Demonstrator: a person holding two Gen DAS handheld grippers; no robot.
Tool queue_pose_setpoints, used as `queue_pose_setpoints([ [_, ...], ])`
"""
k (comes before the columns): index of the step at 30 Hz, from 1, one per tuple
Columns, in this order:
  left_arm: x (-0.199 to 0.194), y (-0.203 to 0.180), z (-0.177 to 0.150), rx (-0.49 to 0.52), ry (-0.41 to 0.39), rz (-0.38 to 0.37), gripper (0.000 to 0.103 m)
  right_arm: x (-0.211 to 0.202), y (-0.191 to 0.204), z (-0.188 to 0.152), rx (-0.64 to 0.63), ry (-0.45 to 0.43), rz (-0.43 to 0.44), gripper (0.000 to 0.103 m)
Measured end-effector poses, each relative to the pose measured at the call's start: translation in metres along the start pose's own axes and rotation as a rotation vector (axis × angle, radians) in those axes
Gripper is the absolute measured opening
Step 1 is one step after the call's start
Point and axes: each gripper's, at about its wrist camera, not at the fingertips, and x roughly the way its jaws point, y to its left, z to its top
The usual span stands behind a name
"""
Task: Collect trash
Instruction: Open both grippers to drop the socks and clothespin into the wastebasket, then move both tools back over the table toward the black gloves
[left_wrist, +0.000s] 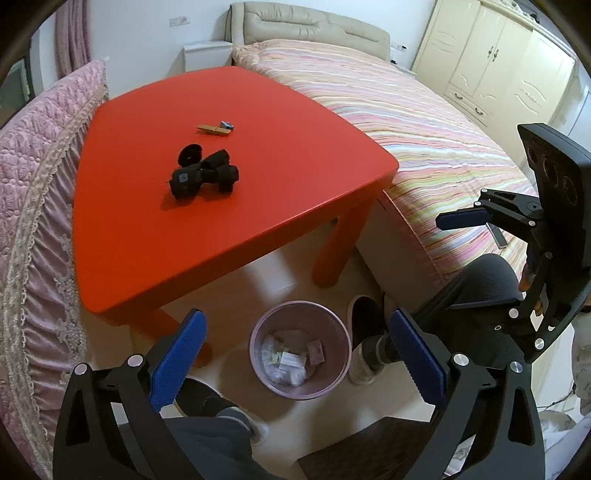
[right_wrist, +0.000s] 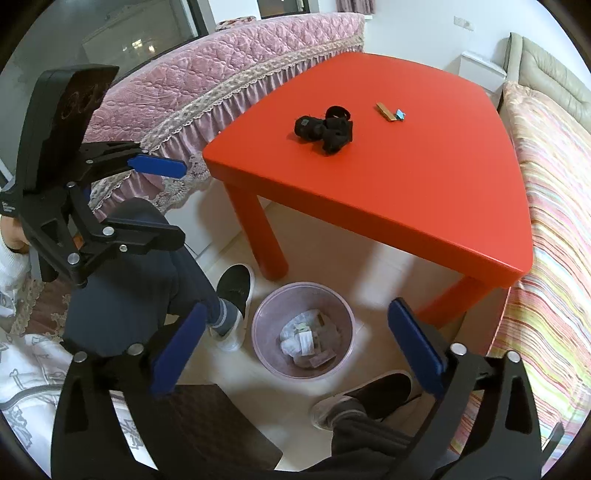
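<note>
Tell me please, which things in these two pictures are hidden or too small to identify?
- Blue item beside the tan piece on the red table: too small in both views.
- Trash inside the pink bin: crumpled, labels unreadable; the wall hides part.
- Black bundle: dark, its parts merge together.

Both views evenly lit, indoor light from overhead, no hard glare. Soft sheen on the red table (left_wrist: 229, 177), brighter along its near edge. Short soft shadow under the black bundle (left_wrist: 203, 177); the table throws a broad, faint shadow on the pale floor (right_wrist: 229, 373). Strong fisheye bend: straight edges curve, corners go to a black vignette. Centre sharp; slight blur on the shoe (right_wrist: 232, 291) and at the frame edges. Window (right_wrist: 147, 33) in the right wrist view dark with small reflections. Bin (left_wrist: 299, 349) contents readable.
</note>
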Motion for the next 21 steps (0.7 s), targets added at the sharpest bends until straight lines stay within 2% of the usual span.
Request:
queue_pose_setpoints([
  [21, -0.004, 0.011, 0.005, -0.028, -0.014, 0.006, 0.095, -0.006, -0.014, 0.009, 0.113, -0.014, 0.033, 0.098],
])
